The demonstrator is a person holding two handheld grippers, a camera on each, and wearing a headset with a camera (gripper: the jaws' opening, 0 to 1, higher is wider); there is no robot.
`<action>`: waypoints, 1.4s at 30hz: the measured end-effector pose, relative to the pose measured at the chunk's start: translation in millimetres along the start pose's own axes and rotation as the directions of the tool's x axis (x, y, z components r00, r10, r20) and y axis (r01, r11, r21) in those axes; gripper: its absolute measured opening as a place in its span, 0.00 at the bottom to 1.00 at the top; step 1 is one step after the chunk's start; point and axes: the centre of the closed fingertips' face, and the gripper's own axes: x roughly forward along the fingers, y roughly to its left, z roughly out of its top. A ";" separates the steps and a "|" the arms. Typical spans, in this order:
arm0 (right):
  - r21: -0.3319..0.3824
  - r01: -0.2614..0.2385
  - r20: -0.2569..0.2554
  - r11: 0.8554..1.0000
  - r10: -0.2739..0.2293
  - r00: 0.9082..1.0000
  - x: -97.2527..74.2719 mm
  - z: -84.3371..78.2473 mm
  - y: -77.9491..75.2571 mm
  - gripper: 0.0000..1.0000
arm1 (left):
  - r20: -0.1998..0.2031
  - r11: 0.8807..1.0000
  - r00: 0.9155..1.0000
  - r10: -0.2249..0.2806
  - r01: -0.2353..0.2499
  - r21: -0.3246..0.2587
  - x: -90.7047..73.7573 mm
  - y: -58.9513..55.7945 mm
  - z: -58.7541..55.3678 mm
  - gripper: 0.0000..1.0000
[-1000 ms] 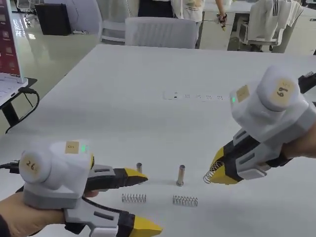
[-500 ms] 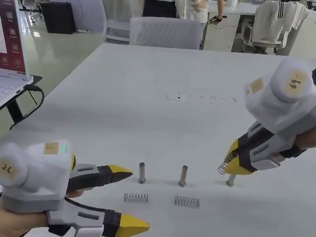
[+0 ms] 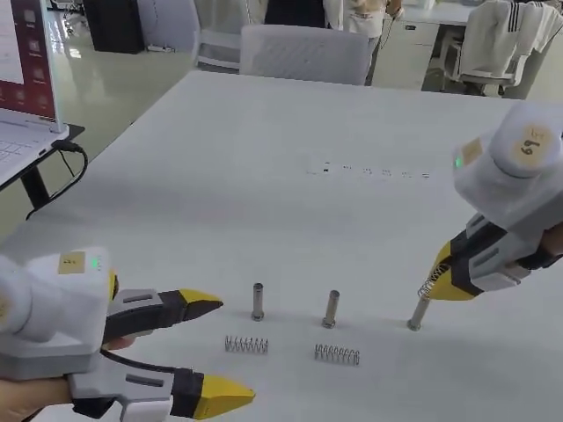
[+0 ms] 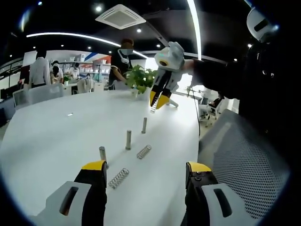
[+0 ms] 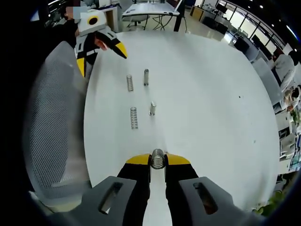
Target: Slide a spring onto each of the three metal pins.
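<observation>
Three short metal pins stand upright in a row on the white table: a left pin (image 3: 258, 301), a middle pin (image 3: 332, 309) and a right pin (image 3: 419, 313). Two loose springs (image 3: 246, 344) (image 3: 338, 354) lie flat in front of them. My right gripper (image 3: 437, 279) is shut on a third spring (image 3: 430, 280), held tilted just above the right pin's top; that held spring (image 5: 158, 158) sits between the yellow tips. My left gripper (image 3: 211, 347) stands open at the lower left, short of the left pin, with nothing between its fingers. The pins (image 4: 128, 140) and springs (image 4: 144, 151) lie ahead of it.
The white table (image 3: 290, 167) stretches far behind the pins. A laptop (image 3: 22, 97) on a stand with a black cable is at the left edge. Grey chairs (image 3: 303, 54) and people stand beyond the table's far end.
My right gripper has carried its spring to the right, from near the middle pin to just above the right pin. The left gripper stays open at lower left; the head camera shifted.
</observation>
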 end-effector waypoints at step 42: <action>0.045 -0.025 -0.045 0.999 0.027 0.999 32.5 -21.1 -22.2 0.09 | 0.006 1.000 1.000 0.003 -0.003 -0.010 -0.8 0.4 -3.5 0.62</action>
